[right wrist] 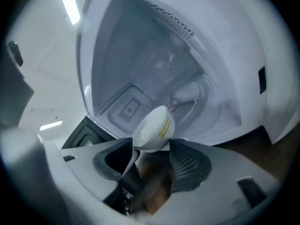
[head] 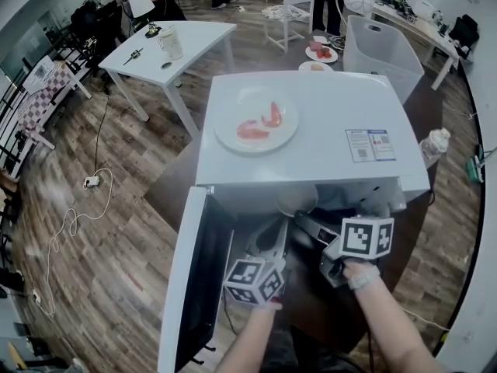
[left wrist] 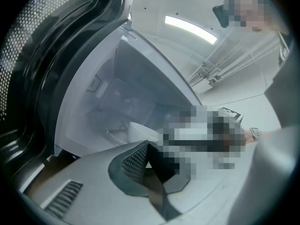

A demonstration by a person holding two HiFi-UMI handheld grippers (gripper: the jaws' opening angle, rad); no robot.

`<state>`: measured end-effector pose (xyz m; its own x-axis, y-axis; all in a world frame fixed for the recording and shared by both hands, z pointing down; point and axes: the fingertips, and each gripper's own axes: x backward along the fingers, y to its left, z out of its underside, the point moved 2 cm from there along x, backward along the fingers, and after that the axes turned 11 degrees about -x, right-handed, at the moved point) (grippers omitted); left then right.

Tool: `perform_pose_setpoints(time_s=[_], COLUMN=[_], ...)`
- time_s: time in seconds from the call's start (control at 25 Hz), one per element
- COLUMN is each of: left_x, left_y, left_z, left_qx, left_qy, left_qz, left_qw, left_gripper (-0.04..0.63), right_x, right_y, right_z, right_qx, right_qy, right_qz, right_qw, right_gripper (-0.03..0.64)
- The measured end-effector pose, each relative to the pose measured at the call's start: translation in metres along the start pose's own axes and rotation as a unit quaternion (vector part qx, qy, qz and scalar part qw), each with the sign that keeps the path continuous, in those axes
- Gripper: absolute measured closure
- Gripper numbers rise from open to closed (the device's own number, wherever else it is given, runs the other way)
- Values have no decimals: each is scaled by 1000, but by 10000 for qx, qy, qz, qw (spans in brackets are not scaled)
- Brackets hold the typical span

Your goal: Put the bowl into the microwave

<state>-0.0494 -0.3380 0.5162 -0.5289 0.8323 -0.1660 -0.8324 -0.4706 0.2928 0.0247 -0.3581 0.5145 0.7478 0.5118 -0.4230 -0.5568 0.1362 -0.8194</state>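
Observation:
The white microwave (head: 326,107) stands with its door (head: 190,278) swung open to the left. A white bowl (head: 299,199) sits at the mouth of the cavity (right wrist: 154,69). In the right gripper view the bowl (right wrist: 153,129) lies between the tips of my right gripper (right wrist: 151,146); its jaws stand wide and do not squeeze it. My left gripper (head: 270,238) hovers just left of it before the opening. In its own view the left gripper (left wrist: 149,144) has its tips together and holds nothing, while the bowl (left wrist: 138,131) shows just beyond.
A plate with red food (head: 256,120) rests on top of the microwave. A water bottle (head: 435,146) stands to its right. Behind are a white basket (head: 380,49), a white table (head: 194,37) with a mug (head: 170,43), and a power strip (head: 92,182) on the wood floor.

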Motion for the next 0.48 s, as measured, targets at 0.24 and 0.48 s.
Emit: perform_pose_setpoints(time_s=[0.24,0.48], left_x=[-1,-4], left_y=[1,6], left_z=[-2,-2], left_qx=[59,58], left_qy=[1,14], left_qz=[-27,-74], left_qw=[10000,10000], left_gripper=[595,595], right_x=[0,-2], right_y=[0,-4], right_z=[9,9], right_qx=[1166,1739], right_qy=[226,180], right_qz=[387,659], right_qw=[9922,9824], right_gripper=[365,413])
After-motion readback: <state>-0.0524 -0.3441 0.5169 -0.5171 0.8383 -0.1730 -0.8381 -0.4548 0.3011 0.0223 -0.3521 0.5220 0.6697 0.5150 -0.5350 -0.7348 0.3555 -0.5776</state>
